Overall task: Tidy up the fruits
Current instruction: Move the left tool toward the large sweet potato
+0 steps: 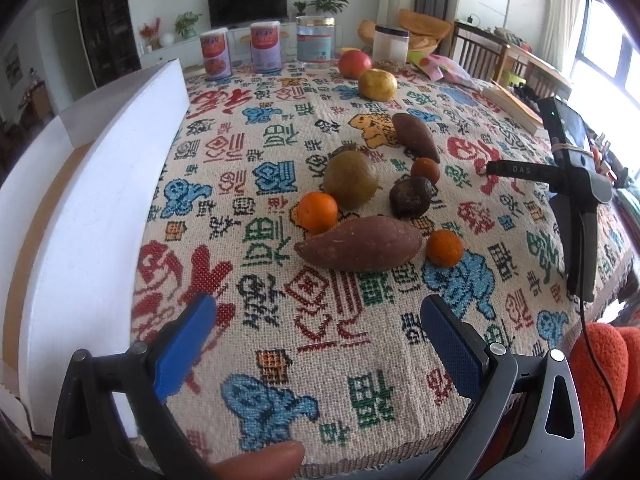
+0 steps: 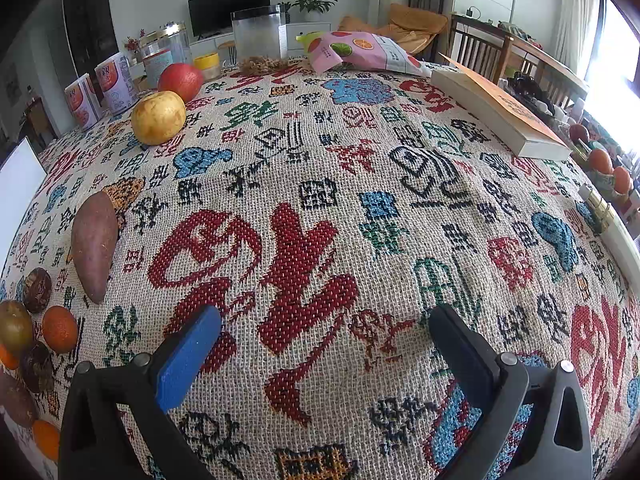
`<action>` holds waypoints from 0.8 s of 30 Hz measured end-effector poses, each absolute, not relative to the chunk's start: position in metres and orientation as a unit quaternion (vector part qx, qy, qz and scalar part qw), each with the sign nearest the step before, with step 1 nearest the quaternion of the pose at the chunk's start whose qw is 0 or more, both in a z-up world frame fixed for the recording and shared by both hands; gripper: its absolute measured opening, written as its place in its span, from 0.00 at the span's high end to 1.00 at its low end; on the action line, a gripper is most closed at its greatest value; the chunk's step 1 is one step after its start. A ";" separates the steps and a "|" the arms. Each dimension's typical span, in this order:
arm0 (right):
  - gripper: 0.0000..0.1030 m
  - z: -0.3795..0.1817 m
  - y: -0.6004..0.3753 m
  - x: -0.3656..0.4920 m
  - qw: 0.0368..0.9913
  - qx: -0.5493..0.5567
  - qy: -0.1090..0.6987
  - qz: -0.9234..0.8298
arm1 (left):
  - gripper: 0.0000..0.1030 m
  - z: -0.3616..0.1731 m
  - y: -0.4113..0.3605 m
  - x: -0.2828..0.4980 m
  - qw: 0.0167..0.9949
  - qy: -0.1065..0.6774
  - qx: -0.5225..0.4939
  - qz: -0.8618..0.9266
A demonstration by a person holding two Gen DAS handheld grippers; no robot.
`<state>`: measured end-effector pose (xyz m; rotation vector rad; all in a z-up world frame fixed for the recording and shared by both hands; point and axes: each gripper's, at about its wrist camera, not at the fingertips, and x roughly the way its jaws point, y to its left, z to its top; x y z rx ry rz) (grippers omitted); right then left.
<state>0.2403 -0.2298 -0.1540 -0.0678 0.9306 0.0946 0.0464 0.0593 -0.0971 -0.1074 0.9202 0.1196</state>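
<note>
In the left wrist view a cluster lies mid-table: a large sweet potato (image 1: 359,249), a second sweet potato (image 1: 416,136), a green-brown pear (image 1: 350,179), a dark round fruit (image 1: 411,197) and three small oranges (image 1: 318,211) (image 1: 444,248) (image 1: 425,169). A yellow apple (image 1: 377,84) and a red apple (image 1: 354,64) sit farther back. My left gripper (image 1: 318,312) is open and empty, short of the cluster. My right gripper (image 2: 326,330) is open and empty over bare cloth; the second sweet potato (image 2: 94,246) and yellow apple (image 2: 158,117) lie to its left. The right gripper's body (image 1: 576,184) shows at right.
A white foam box (image 1: 92,216) stands along the table's left edge. Cans (image 1: 216,54), a glass jar (image 1: 315,42) and a plastic tub (image 2: 260,36) line the far edge. A snack bag (image 2: 360,52) and a book (image 2: 500,114) lie far right. The table's patterned cloth (image 2: 320,184) covers it.
</note>
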 end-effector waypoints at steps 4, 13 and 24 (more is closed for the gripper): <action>0.00 -0.154 -0.230 0.240 0.892 -0.033 0.448 0.046 | 0.01 -0.112 0.055 0.070 0.890 0.450 -0.051 0.050; 0.00 -0.154 -0.230 0.240 0.892 -0.033 0.449 0.046 | 0.00 -0.143 0.057 0.067 0.884 0.460 -0.041 0.075; 0.00 -0.154 -0.230 0.241 0.893 -0.028 0.448 0.038 | 0.00 -0.145 0.057 0.072 0.888 0.446 -0.052 0.096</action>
